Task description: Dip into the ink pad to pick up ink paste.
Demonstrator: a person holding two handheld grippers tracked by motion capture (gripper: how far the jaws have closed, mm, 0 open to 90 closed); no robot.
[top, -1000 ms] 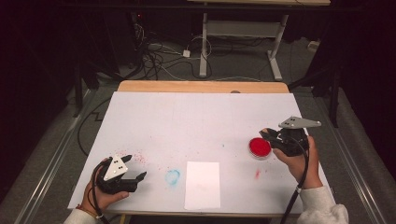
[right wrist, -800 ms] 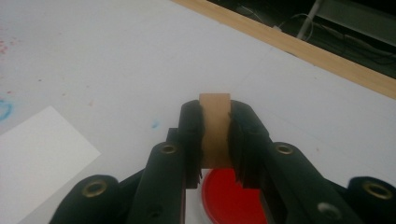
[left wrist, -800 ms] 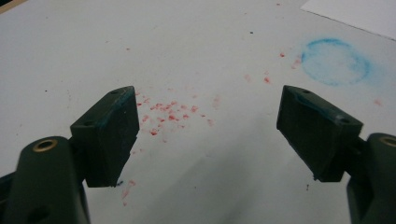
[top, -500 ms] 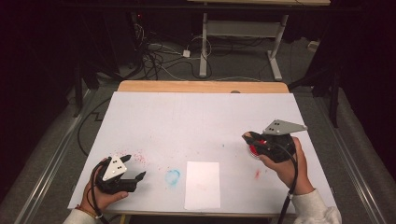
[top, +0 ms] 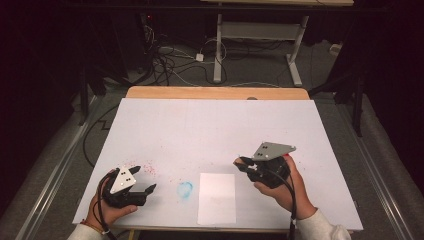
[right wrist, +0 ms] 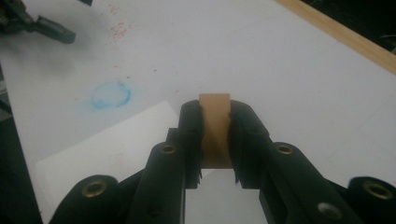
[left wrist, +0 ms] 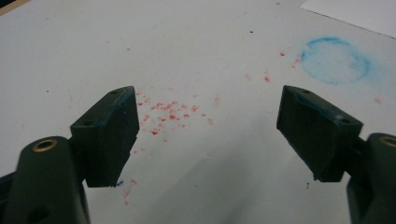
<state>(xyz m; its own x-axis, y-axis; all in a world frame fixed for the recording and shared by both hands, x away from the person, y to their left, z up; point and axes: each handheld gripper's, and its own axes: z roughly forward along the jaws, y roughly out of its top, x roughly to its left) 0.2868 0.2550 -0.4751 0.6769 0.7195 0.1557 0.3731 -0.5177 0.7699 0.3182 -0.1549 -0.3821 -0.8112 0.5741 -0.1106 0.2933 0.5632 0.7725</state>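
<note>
1 tan piece (right wrist: 215,130) half-hidden between right tool (right wrist: 215,140)

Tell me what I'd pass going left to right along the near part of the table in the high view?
Left claw, open over red specks → blue ring-shaped smudge → white sheet of paper → right claw, shut on a tan, flat-sided piece that shows between its jaws in the right gripper view.

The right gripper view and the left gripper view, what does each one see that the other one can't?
Right gripper view alone: its claw shut on a tan block, and the wooden table edge. Left gripper view alone: two wide-open jaws with nothing between them, close over red specks. Both share the blue ring stain, the white sheet of paper and the white tabletop.
</note>
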